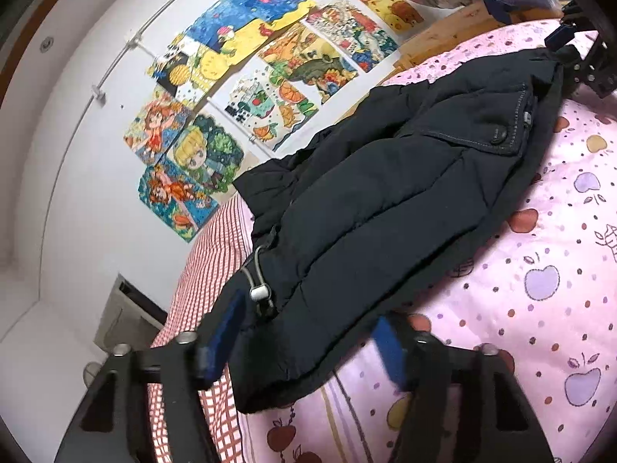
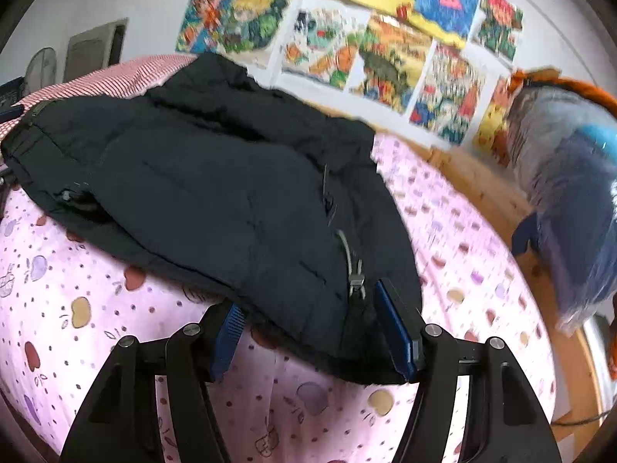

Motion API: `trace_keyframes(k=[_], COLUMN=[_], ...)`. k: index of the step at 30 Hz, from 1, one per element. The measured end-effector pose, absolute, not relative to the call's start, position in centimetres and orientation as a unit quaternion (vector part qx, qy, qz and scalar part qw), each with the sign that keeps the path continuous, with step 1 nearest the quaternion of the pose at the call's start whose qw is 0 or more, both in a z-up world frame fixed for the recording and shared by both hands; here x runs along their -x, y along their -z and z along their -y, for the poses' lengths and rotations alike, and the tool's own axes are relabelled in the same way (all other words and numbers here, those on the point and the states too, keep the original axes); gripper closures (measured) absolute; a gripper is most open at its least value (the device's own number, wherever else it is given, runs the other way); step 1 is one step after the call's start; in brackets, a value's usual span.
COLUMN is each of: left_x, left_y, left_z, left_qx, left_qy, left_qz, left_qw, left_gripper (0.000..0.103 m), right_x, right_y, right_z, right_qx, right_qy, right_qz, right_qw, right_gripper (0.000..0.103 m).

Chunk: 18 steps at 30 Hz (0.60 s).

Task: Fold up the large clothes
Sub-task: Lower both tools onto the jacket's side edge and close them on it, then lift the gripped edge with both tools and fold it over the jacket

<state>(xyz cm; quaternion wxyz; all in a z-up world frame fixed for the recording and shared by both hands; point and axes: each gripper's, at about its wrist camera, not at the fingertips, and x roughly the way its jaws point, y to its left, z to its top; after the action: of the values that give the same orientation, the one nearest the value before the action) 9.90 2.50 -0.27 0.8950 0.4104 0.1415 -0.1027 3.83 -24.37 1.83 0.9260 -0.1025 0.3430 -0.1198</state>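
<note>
A bed covered by a pink quilt [image 1: 540, 254] printed with apples and dots fills both views, backed by a white wall [image 1: 77, 154] papered with bright children's drawings [image 1: 254, 73]; nothing on them, or on the jacket, can be read. A red-and-white checked pillow [image 1: 208, 254] lies at one end of the bed, beside the wall, and a wooden bed frame [image 2: 497, 196] edges the other, where a bundle of bedding in clear plastic [image 2: 570, 177] stands. The dark padded jacket [image 1: 385, 200] lies spread across the middle of the quilt, its hem with a drawcord toggle [image 1: 259, 291] reaching the near edge. The left gripper [image 1: 304, 347] stands open, blue pads either side of the hem corner, not clamped. The right gripper [image 2: 316, 332] is likewise open, straddling the opposite hem corner by a second toggle [image 2: 356, 279].
</note>
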Motion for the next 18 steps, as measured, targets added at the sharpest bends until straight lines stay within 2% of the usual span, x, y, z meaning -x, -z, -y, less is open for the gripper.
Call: trace_keyframes(k=[1,2,5,8,12,18], left_x=[-9.9,-9.8,-10.0,-10.0,-10.0,-9.2], left_y=[0.2,0.1,-0.3,-1.5,-2.9,-4.7], left_z=[-2.4,-2.3,-2.2,-2.7,-3.5,-4.2], left_qx=[-0.414,-0.413,-0.407,-0.381,-0.349,-0.324], left_qy=[0.107,0.11,0.126,0.145,0.152,0.143], left_qz=[-0.142,-0.143,-0.159,-0.154,-0.14,-0.147], left_qw=[0.893,0.892,0.891,0.9,0.914,0.923], left_gripper=[0.06,0.073,0.088,0.093,0.095,0.096], right_x=[-4.0,-4.2,-4.6,-4.7,-4.3,-1.9], right_y=[-1.7,-1.7,-2.1,-2.5,-3.5,-4.9], right_z=[24.5,24.8,25.1,24.8,25.0,24.1], right_qx=[0.092,0.076,0.04,0.037,0.016,0.013], right_qy=[0.119,0.112,0.099,0.097,0.087,0.1], right_qz=[-0.35,-0.353,-0.351,-0.341,-0.323,-0.27], right_qw=[0.925,0.926,0.93,0.934,0.942,0.957], right_gripper=[0.051,0.062,0.077,0.083,0.094,0.098])
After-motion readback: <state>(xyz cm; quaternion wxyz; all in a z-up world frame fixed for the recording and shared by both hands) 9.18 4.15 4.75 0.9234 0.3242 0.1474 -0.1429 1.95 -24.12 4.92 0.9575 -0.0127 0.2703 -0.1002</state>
